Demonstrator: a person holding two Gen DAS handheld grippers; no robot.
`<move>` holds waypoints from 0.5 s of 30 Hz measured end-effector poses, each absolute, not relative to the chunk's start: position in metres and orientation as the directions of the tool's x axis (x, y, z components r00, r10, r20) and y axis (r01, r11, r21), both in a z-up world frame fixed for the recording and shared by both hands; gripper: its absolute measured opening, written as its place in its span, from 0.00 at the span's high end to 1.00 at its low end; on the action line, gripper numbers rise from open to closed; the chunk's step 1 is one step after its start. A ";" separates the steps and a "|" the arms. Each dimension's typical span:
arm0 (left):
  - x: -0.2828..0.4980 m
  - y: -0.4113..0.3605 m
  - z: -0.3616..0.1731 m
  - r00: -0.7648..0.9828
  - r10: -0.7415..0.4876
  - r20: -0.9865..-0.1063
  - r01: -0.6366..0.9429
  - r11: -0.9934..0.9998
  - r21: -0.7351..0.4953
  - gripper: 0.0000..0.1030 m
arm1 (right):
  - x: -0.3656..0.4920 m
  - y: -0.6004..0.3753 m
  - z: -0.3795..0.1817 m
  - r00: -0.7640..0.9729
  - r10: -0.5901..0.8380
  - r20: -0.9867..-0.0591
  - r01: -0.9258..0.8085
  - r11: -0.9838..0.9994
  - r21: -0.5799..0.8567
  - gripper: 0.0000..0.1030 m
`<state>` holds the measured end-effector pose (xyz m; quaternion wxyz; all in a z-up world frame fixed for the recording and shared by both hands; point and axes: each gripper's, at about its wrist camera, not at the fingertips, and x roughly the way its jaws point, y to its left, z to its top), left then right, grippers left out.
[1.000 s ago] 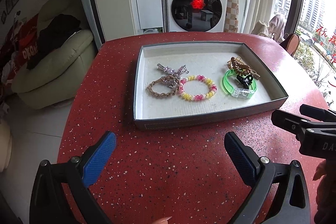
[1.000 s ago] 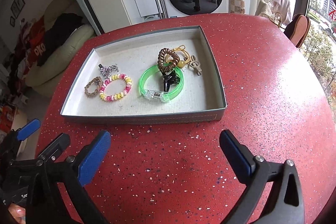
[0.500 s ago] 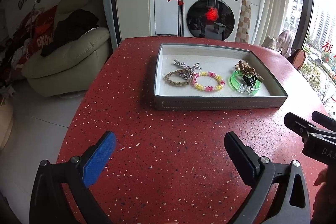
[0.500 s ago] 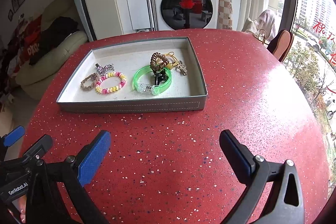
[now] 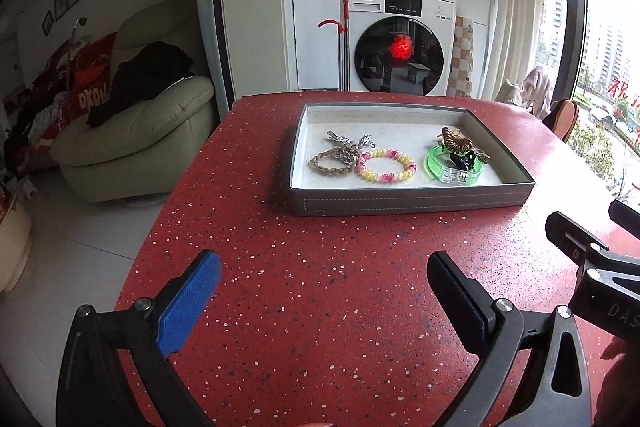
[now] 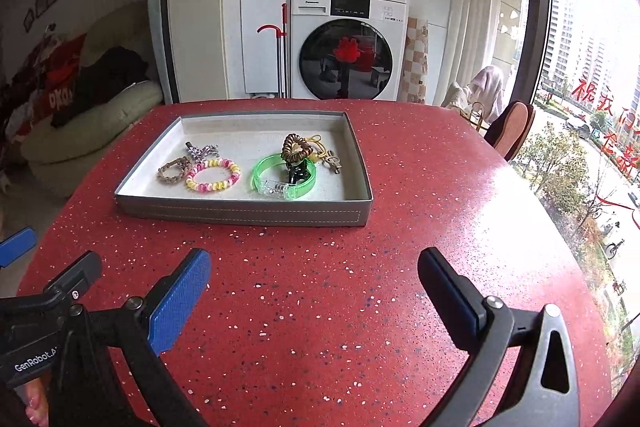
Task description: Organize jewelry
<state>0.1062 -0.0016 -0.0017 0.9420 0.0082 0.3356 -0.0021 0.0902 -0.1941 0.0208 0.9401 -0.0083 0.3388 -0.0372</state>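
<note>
Tray: grey shallow tray (image 5: 412, 201) sits on the red speckled table (image 5: 320, 287), toward its far edge, with its long front wall facing both cameras.
Left end of tray: braided tan bracelet (image 5: 331, 163) lies near the front left corner, touching a silver hair clip (image 5: 350, 141) just behind it.
Middle of tray: pink and yellow beaded bracelet (image 5: 387, 165) lies flat beside the braided one, touching or nearly touching it (hard to tell which).
Right half of tray: green translucent bangle (image 5: 452, 167) with a clear clasp rests near the front wall; a black clip (image 6: 298, 169) sits inside its ring and a brown coiled hair tie (image 6: 295, 146) leans on its far side.
Right wall of tray: yellow cord with a small metal pendant (image 6: 330, 158) lies just behind the bangle, close to the right wall.
Left gripper: left gripper (image 5: 320, 283) hovers over the near part of the table, well apart from the tray, fingers spread wide and holding nothing.
Right gripper: right gripper (image 6: 314, 277) hangs likewise over the near table edge, fingers wide apart and empty (its body shows at the right rim of the left view).
Background: white washing machine (image 6: 348, 47) stands beyond the table, a pale sofa (image 5: 132, 135) to the left.
</note>
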 end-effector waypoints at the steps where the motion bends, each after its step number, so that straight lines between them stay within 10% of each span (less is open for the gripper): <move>1: 0.105 -0.002 -0.001 0.780 0.007 -0.626 0.005 1.000 0.017 0.00 | 0.089 -0.194 0.021 0.774 -0.079 -0.628 0.070 0.997 -0.039 0.00; 15: 0.099 -0.009 0.003 0.795 0.020 -0.607 0.001 0.999 0.035 0.00 | 0.082 -0.202 0.029 0.801 -0.079 -0.594 0.084 0.996 -0.019 0.00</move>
